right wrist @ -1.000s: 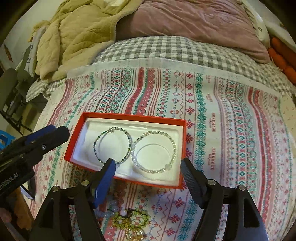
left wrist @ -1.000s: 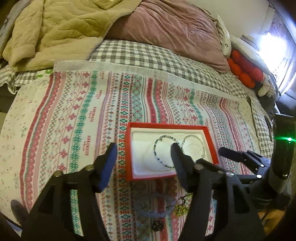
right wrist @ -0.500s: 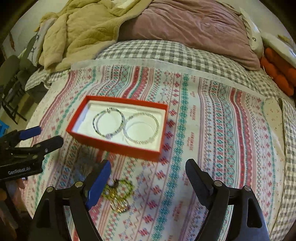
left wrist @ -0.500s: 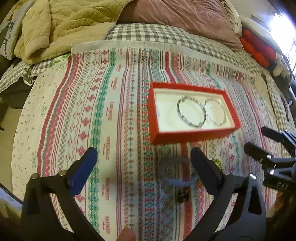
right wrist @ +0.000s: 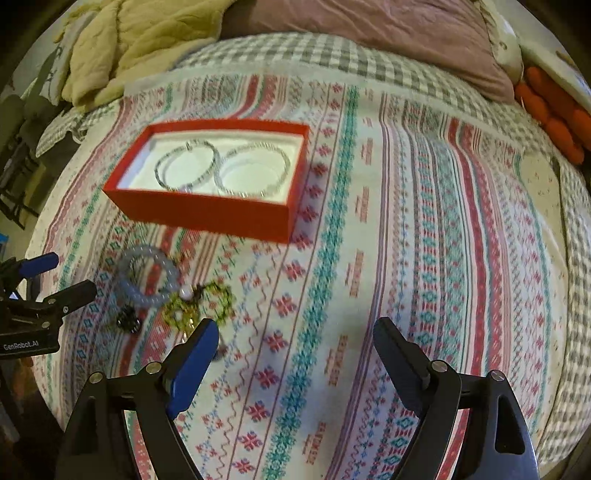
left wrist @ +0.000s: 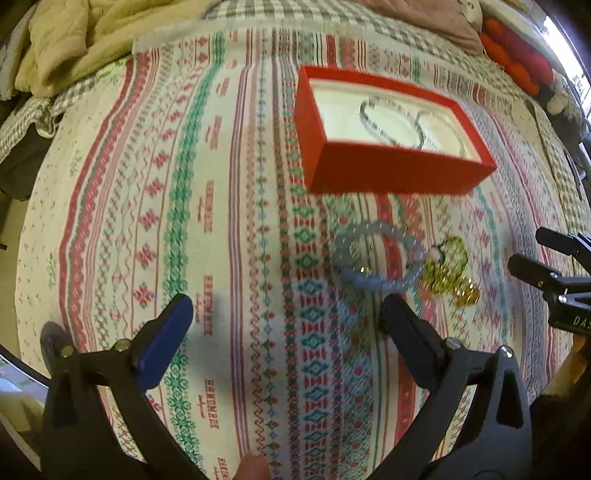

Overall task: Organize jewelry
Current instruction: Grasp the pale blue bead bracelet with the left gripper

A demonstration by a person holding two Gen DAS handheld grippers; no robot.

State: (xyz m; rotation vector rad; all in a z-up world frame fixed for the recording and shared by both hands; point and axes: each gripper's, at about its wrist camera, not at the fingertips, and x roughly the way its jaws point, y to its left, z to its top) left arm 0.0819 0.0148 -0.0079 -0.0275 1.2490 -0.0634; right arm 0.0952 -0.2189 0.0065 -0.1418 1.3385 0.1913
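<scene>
jewelry sits in two places on the patterned bedspread (right wrist: 424,258). two thin bracelets lie flat side by side inside the red box (right wrist: 207,216), on its white lining: a dark beaded bracelet (right wrist: 186,164) toward my left and a pale beaded bracelet (right wrist: 255,170) toward my right, their rims touching or very nearly so. the box stands open-topped on the spread.

just in front of the box, loose on the cloth, lies a chunky pale blue bracelet (left wrist: 378,258), and right beside it, toward my right, a yellow-green beaded piece (left wrist: 448,267) with gold bits at its near end. from my right-hand camera a small dark bead cluster (right wrist: 127,319) shows just near of the blue bracelet; whether it is joined to anything i cannot tell.

my left gripper (left wrist: 286,314) is held above the spread with its fingers spread wide and nothing between them; the blue bracelet lies just ahead of its right fingertip. my right gripper (right wrist: 295,334) is also spread wide and holds nothing, over bare cloth to the right of the loose pieces.

at the far end of the bed are a tan quilted blanket (right wrist: 140,37), a mauve pillow (right wrist: 369,29), and grey checked bedding (right wrist: 295,51). both views are somewhat blurred.
</scene>
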